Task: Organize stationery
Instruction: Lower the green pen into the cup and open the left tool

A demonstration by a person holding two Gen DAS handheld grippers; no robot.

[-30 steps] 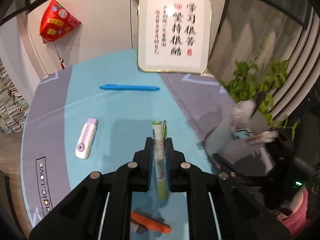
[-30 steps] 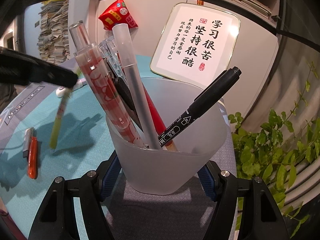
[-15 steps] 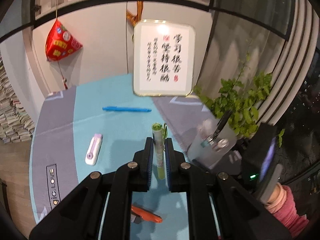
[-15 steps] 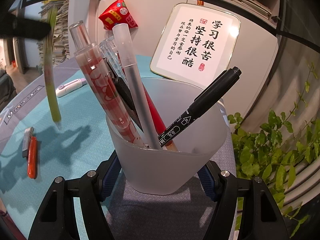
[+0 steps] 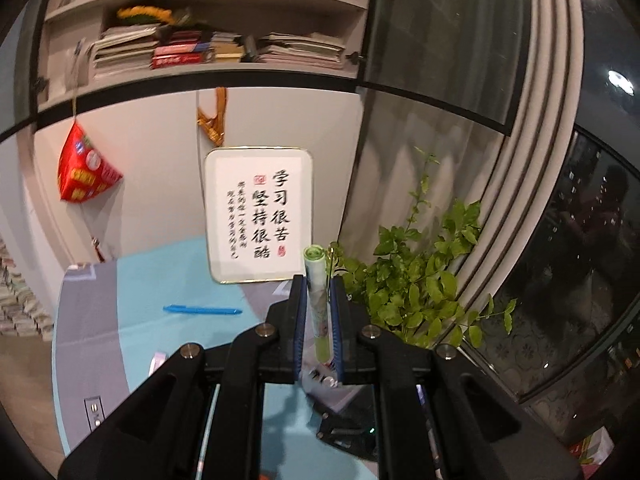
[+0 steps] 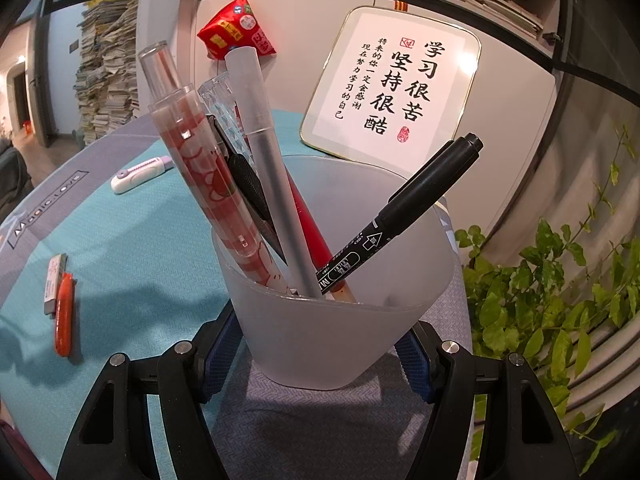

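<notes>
The green pen (image 5: 319, 312) stands almost upright between the two fingers of the left gripper (image 5: 319, 320), with its capped end above the fingertips and its lower end below them. The blue pads press on both sides of it, so this gripper is closed on the pen. Below it, in the left wrist view, part of the frosted cup is seen, but blurred.

The frosted cup (image 6: 340, 320) sits between the fingers of the right gripper (image 6: 320, 356), on the grey part of the table mat (image 6: 132, 248). Both blue pads touch its wall, so the right gripper is clamped on the cup. In the cup lean a red patterned pen (image 6: 200, 168), a frosted grey pen (image 6: 268, 152) and a black marker (image 6: 408, 208), which has small white print that is too small to read.

On the turquoise part of the mat lie a blue pen (image 5: 202, 310), a white correction tape (image 6: 138, 170), an orange cutter (image 6: 64, 316) and, touching it, a small eraser (image 6: 54, 280). The mat border shows the words "Magic.love". The framed sign (image 6: 394, 84) behind the cup has black Chinese calligraphy with red seals.
</notes>
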